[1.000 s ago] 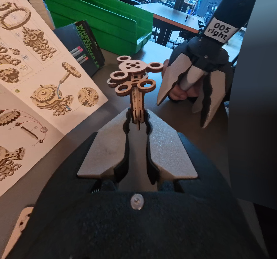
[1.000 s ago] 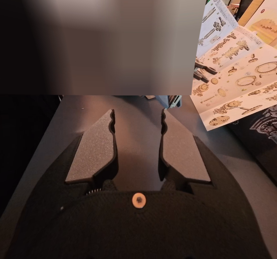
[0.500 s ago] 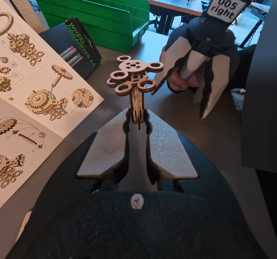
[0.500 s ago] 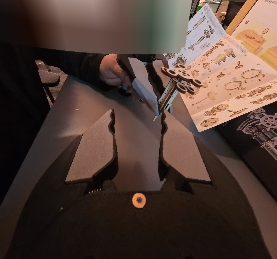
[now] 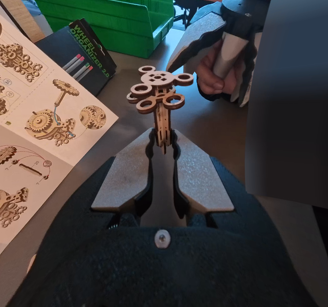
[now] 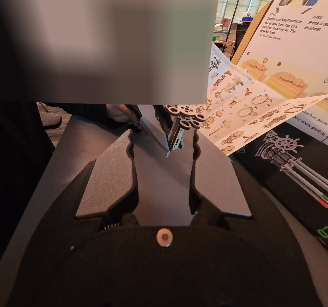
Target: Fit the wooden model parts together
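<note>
My left claw (image 5: 162, 139) pinches the wooden part (image 5: 158, 92) by its stem, ringed head up, above the counter (image 5: 195, 130). My right claw (image 6: 162, 145) gapes empty, angled down, one fingertip (image 5: 171, 67) just beside the part's top plate.

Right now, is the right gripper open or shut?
Open. In its own view the right gripper has its two fingers spread wide with bare table between them and nothing held.
</note>
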A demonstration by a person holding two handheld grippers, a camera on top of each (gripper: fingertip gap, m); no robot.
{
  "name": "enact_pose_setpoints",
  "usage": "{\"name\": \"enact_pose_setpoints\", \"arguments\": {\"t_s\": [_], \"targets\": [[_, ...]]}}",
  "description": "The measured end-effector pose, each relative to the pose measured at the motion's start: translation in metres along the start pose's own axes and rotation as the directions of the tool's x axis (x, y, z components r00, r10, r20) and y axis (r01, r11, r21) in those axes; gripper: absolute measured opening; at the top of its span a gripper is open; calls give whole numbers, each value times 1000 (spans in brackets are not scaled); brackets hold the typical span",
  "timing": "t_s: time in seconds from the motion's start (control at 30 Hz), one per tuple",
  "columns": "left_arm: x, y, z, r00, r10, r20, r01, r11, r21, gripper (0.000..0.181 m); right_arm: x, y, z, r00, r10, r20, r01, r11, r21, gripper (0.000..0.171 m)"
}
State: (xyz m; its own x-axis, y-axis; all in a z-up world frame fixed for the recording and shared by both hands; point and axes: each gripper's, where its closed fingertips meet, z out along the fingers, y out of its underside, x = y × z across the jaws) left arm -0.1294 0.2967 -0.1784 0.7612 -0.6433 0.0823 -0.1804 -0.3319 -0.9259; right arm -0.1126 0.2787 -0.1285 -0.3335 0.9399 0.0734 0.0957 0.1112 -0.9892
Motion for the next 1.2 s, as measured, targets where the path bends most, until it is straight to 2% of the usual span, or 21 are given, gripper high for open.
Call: {"name": "enact_pose_setpoints", "arguments": {"t_s": [0.87, 1.2], "targets": [[4, 0, 2, 1000, 13, -6, -13, 1000, -5, 16, -1, 6, 3, 1000, -18, 11, 18, 1000, -25, 63], [10, -3, 0, 998, 59, -3, -59, 998, 19, 15, 29, 11, -2, 997, 40, -65, -41, 999, -18, 64]]}}
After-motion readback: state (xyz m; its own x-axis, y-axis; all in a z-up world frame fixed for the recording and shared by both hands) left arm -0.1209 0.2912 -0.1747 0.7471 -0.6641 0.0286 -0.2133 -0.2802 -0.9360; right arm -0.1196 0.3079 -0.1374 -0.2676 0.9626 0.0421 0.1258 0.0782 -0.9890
